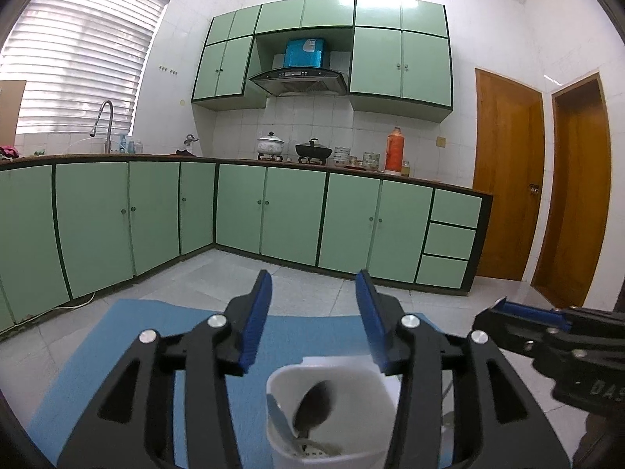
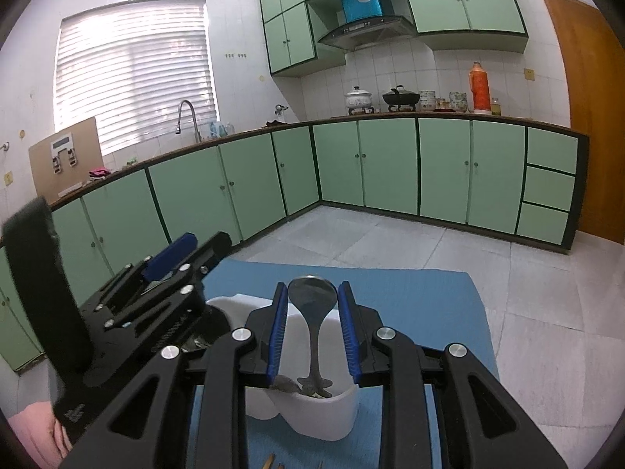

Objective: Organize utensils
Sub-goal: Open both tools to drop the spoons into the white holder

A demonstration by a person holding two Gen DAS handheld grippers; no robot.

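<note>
Green cabinets (image 2: 390,164) ring the blue mat (image 2: 410,297); white holder (image 2: 312,414) keeps a spoon (image 2: 312,297) at 12 o'clock between the right gripper (image 2: 312,293)'s parted fingers; left gripper (image 1: 312,285)'s fingers apart, empty.

The only lettering that can be made out is embossed on the black body of the right gripper (image 1: 554,318), at the right edge of the left wrist view: the raised letters "DAS", cut off by the frame. The blue appliance (image 1: 305,53) above the range hood (image 1: 299,80) carries a white label, but its print is too small to read. Nothing else bears legible text.
</note>
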